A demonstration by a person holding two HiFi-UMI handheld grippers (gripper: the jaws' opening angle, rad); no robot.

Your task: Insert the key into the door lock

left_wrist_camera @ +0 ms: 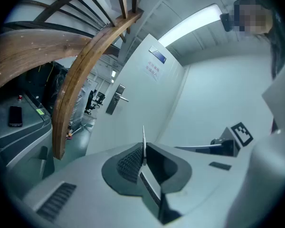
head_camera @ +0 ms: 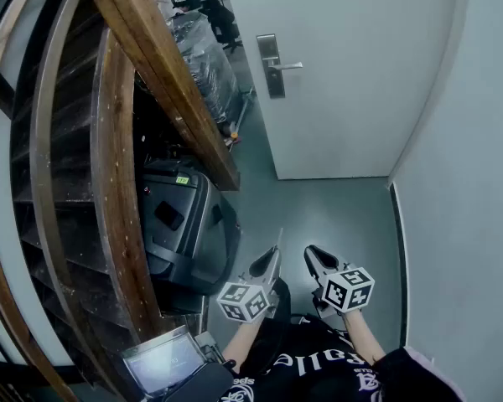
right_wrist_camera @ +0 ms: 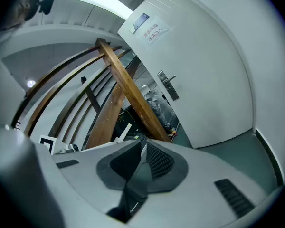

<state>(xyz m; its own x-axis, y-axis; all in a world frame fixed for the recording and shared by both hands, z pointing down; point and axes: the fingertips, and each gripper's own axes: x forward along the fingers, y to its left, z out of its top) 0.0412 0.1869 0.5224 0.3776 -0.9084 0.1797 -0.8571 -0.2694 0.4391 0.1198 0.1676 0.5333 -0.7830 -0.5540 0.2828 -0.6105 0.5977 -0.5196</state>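
Observation:
A white door [head_camera: 344, 74] stands ahead with a metal lock plate and lever handle [head_camera: 272, 65] near its left edge. My left gripper [head_camera: 267, 265] is low in the head view, well short of the door, shut on a thin metal key [head_camera: 278, 241] that points up and forward. In the left gripper view the key [left_wrist_camera: 143, 137] stands edge-on between the pads of the left gripper [left_wrist_camera: 143, 150], and the lock plate [left_wrist_camera: 115, 99] is far off to the upper left. My right gripper [head_camera: 318, 258] sits beside it, shut, with nothing between the pads [right_wrist_camera: 157, 158].
A curved wooden stair rail [head_camera: 163, 65] runs along the left. Below it sits a dark grey machine [head_camera: 180, 224] with a phone [left_wrist_camera: 14, 115] on top. Plastic-wrapped goods [head_camera: 203, 57] stand by the door. A white wall [head_camera: 469, 208] closes the right side. A laptop [head_camera: 163, 363] is at bottom left.

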